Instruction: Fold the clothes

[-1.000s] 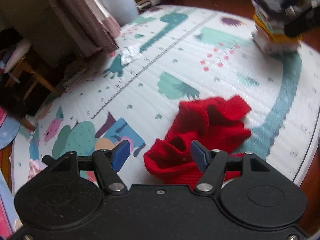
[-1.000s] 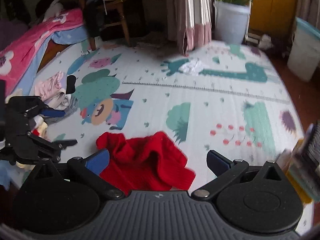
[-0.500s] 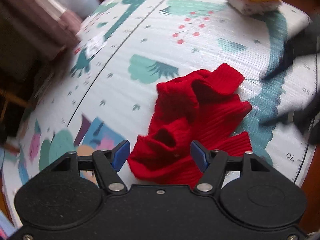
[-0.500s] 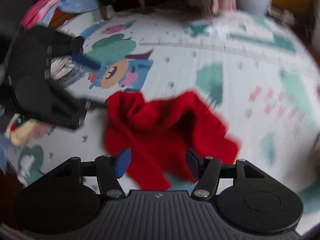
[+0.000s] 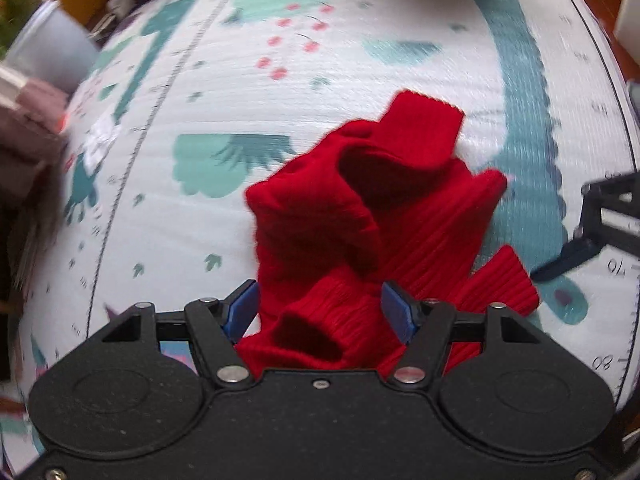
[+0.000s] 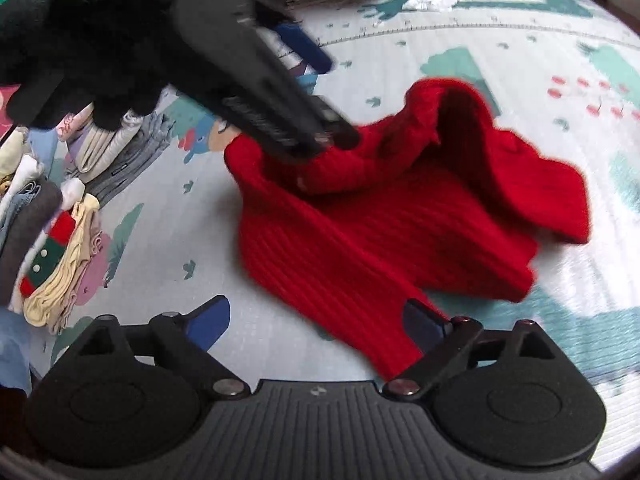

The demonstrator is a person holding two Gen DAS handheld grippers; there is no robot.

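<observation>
Red ribbed knit sweater (image 5: pixel 404 216): one item, crumpled, lying on a printed foam play mat (image 5: pixel 224 92) spread on the floor. Sleeves bunched and overlapping the body; one cuff opening faces up at the near edge in the left wrist view, a folded collar or hem stands raised at the far side.

Left tongs (image 5: pixel 320 312): set part way apart, blue pads on either side of the near sweater cuff, the knit lying between them. Whether the pads press on the cloth I cannot tell; a thin gap seems to show on each side. In the right wrist view the same tool (image 6: pixel 280 92) comes in from the upper left, its tip at the far left part of the sweater, carried by a hand in a black glove (image 6: pixel 80 56).

Right tongs (image 6: pixel 320 320): wide and opening, the near corner of the sweater's ribbed body reaching between the pads, nothing gripped. Its dark frame also shows at the right edge of the left wrist view (image 5: pixel 600 224), just off the sweater's edge.

Pile of mixed clothes (image 6: pixel 52 200): cream, grey, pale blue, one piece with red and green trim, on the mat to the left of the sweater, near it but apart.

Mat print: teal shapes, red berries, a ruler line running across.
</observation>
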